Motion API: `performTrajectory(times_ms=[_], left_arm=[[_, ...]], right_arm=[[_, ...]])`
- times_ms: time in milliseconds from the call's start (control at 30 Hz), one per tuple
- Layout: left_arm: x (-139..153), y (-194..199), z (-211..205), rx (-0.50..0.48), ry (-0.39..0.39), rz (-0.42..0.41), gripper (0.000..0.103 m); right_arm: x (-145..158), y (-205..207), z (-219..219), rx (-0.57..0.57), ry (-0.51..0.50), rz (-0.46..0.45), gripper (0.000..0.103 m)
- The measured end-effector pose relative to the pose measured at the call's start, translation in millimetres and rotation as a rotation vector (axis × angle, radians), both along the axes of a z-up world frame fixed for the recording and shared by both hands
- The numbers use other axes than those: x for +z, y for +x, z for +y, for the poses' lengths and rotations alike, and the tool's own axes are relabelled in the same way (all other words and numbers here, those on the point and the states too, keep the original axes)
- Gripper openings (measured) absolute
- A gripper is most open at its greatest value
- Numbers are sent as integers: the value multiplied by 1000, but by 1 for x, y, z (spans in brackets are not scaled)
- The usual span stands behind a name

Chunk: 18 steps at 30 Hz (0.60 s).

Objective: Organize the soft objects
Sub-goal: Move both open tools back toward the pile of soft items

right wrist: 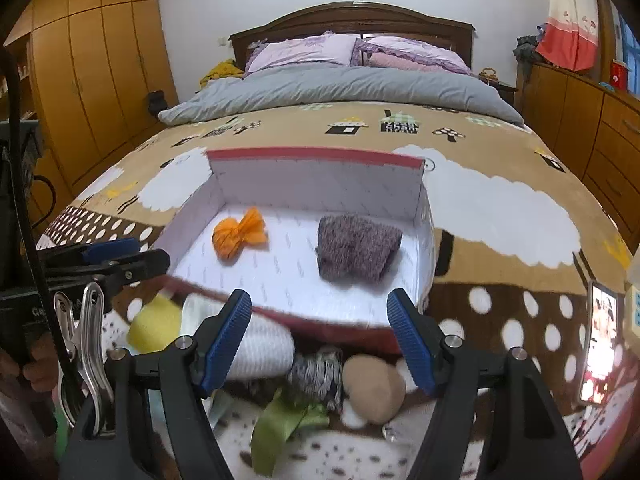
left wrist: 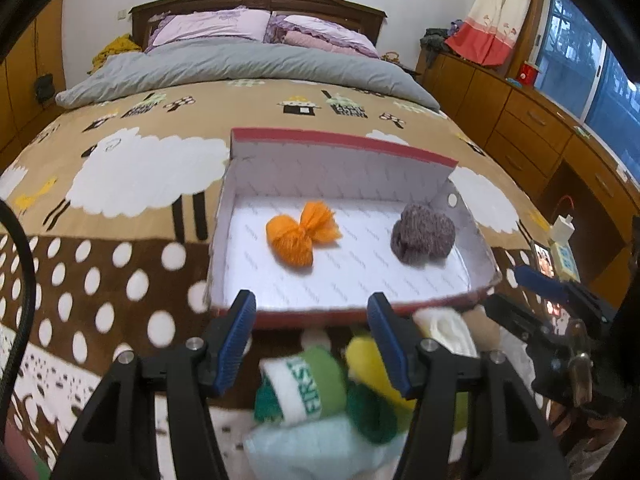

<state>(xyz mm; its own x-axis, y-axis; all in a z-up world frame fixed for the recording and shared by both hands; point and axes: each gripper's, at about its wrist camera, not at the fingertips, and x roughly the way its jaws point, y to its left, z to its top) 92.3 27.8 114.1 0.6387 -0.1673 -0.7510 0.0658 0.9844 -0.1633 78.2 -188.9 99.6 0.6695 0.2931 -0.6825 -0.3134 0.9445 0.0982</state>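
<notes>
An open shoe box [left wrist: 344,140] [right wrist: 316,154] with a red rim and white inside lies on the bed. In it are an orange knotted bundle [left wrist: 298,240] [right wrist: 236,236] and a purple-brown knitted roll [left wrist: 424,236] [right wrist: 356,248]. In front of the box is a pile of soft things: a green-and-white sock roll [left wrist: 308,384], a yellow piece [left wrist: 368,356], a white roll [right wrist: 264,344], a black-and-white roll [right wrist: 320,372] and a tan ball [right wrist: 374,388]. My left gripper [left wrist: 311,304] hangs open above the pile, holding nothing. My right gripper [right wrist: 318,300] is open too, also holding nothing.
The bed cover [left wrist: 120,264] is brown with white dots and sheep. A grey duvet [left wrist: 248,68] and pillows lie at the head. A phone [right wrist: 600,340] lies near the bed's right edge. Wooden drawers [left wrist: 532,120] run along the right and a wardrobe [right wrist: 92,68] stands left. A green ribbon [right wrist: 280,424] lies nearby.
</notes>
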Motion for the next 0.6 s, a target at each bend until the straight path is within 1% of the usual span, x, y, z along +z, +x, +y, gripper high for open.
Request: performTrajectory(times_ms=[267,467,600], left_arm=[[-8,-26,10,1,-20,21,61],[-12,-43,17,-5,-8,24,61],[-19,-53,23,-4,-17,46,61]], right_arm=[[-6,-25,0,3,1,13,72],[-5,-42,9,35,-6,2,72],[-4,-53,18,68,-21,0,72]])
